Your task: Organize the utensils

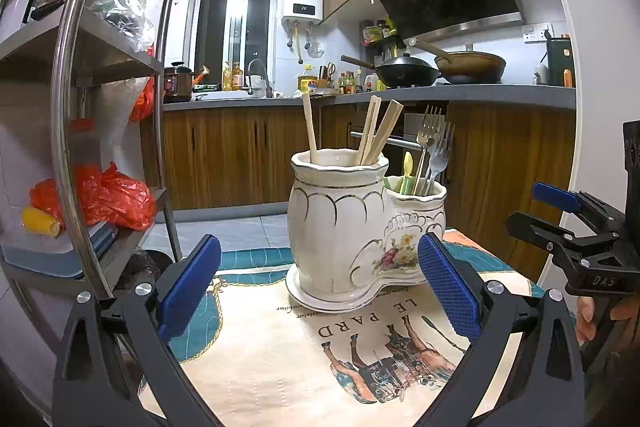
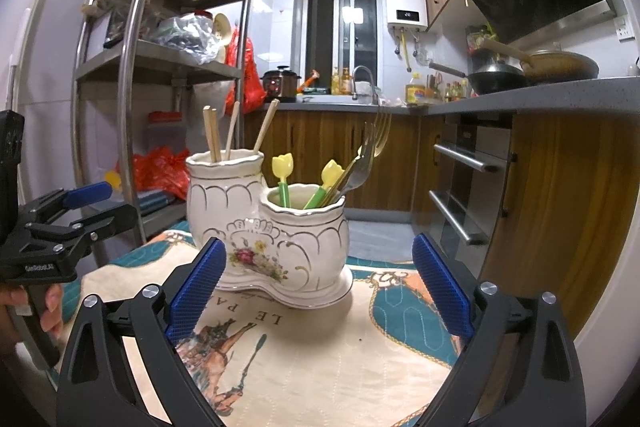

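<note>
Both grippers, left gripper [image 1: 318, 281] and right gripper [image 2: 318, 281], gape empty; utensil holder [image 1: 362, 227] just ahead, untouched.

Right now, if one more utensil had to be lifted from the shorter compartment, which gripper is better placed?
Probably the right gripper. In its view the shorter compartment with the forks faces it; from the left gripper, the taller compartment stands nearer. Both are open and empty.

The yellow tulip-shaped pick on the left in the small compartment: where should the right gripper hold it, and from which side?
Grip the yellow tulip head from above: only it and a short green stem clear the holder's rim, standing nearly upright.
</note>
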Available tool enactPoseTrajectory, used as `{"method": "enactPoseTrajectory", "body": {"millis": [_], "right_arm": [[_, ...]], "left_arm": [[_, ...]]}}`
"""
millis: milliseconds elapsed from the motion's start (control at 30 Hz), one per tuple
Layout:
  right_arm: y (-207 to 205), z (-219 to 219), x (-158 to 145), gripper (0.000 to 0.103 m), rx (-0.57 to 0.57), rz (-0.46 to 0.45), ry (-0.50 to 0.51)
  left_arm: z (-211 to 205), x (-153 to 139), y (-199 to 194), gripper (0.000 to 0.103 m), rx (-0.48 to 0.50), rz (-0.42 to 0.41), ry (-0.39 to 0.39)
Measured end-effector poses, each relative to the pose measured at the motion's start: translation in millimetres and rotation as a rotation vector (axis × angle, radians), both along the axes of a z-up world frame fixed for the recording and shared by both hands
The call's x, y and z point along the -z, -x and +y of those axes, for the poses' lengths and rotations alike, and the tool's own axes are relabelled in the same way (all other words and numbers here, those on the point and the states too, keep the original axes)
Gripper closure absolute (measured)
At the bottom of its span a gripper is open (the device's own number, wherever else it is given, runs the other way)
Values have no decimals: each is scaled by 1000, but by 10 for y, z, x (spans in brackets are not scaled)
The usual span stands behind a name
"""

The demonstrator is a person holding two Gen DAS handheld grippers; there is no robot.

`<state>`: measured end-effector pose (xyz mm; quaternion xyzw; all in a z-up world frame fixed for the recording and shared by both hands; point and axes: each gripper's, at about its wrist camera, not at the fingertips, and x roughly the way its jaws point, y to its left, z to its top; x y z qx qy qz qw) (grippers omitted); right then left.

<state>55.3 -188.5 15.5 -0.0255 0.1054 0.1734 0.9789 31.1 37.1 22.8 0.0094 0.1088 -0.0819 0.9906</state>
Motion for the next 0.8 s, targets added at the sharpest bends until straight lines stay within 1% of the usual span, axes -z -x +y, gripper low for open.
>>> {"method": "enactPoseTrajectory", "body": {"millis": [567, 800], "right_arm": [[0, 1, 0, 8, 0, 2, 0], [-2, 1, 1, 8, 0, 2, -1]], "left_arm": [[-8, 16, 8, 6, 8, -8, -13], [4, 17, -6, 6, 6, 6, -7]]}}
